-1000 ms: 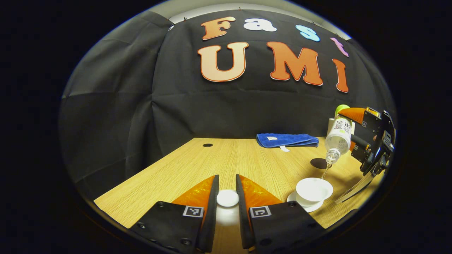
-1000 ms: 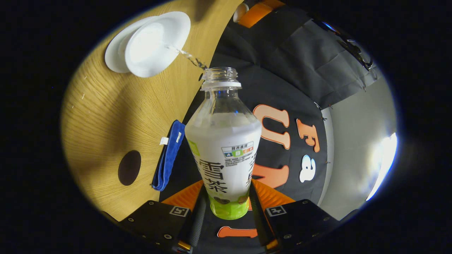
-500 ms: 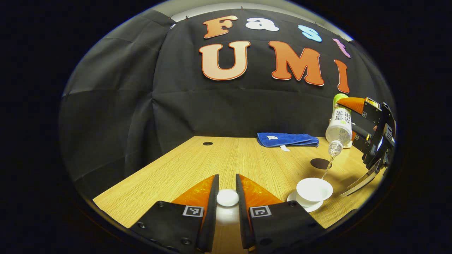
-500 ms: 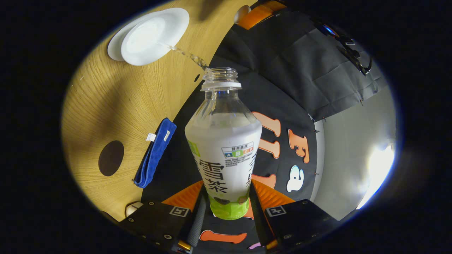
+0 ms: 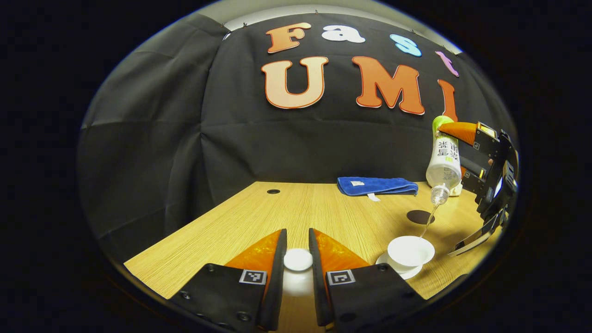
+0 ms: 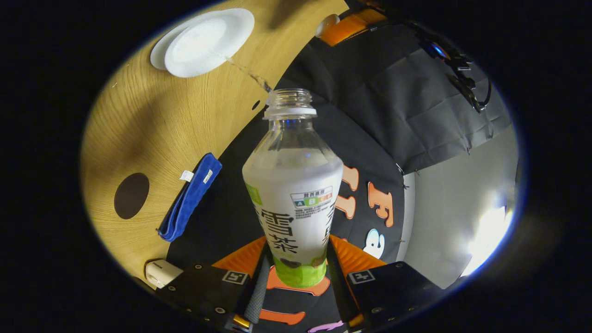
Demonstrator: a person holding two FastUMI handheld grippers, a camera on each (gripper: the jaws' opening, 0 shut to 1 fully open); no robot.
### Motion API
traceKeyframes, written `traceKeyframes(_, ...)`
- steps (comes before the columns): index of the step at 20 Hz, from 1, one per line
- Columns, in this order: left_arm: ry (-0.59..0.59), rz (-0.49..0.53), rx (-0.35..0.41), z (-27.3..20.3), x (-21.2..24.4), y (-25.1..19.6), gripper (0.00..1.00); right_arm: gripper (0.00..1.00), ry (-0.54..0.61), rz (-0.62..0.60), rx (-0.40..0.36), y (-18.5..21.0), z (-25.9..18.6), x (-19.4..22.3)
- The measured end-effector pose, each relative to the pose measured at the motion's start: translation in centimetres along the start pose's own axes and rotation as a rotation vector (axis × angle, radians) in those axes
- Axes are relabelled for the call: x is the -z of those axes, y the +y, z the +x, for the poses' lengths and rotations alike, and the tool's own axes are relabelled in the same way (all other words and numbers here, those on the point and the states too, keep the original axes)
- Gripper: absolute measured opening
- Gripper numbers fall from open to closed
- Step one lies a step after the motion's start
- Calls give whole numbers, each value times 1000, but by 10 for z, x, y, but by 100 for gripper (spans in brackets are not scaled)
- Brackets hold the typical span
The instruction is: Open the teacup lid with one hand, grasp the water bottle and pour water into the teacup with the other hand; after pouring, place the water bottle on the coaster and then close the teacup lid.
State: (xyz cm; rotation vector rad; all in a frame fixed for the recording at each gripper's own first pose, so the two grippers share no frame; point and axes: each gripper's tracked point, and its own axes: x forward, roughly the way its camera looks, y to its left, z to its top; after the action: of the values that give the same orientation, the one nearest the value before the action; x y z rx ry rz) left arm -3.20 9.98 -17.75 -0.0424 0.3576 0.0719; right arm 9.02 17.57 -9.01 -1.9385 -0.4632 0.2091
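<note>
My left gripper (image 5: 298, 252) is shut on the white teacup lid (image 5: 298, 259), held just above the table near its front edge. To its right the open white teacup (image 5: 410, 251) sits on its saucer. My right gripper (image 6: 296, 259) is shut on the water bottle (image 6: 292, 185), which has no cap and a white and green label. In the left gripper view the water bottle (image 5: 443, 159) is tipped neck down above the cup, and a thin stream of water falls into the cup. The dark round coaster (image 5: 420, 216) lies behind the cup.
A folded blue cloth (image 5: 377, 185) lies along the table's back edge against the black wall. A small white object (image 6: 162, 273) rests at the table's far right end. A small round hole (image 5: 273, 191) is in the wooden table (image 5: 240, 222) at the back left.
The right gripper has lifted the bottle higher and tipped it steeper while the water keeps running into the cup. The left gripper with the lid has stayed put.
</note>
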Motion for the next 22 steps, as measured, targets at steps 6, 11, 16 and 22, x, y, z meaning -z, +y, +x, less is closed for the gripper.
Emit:
traceKeyframes(6, -4, 6, 2, -3, -1, 0, 33, 64, -30, -16, 1, -1, -4, -9)
traceKeyframes(11, -7, 10, -9, -4, 0, 3, 33, 64, -38, -3, -8, -1, -5, -14)
traceKeyframes(16, -14, 22, -2, -7, -1, 1, 33, 61, -54, 45, -50, 12, -10, -31)
traceKeyframes(22, -27, 14, -4, -9, -4, 3, 33, 64, -24, 183, -133, 34, -17, -42)
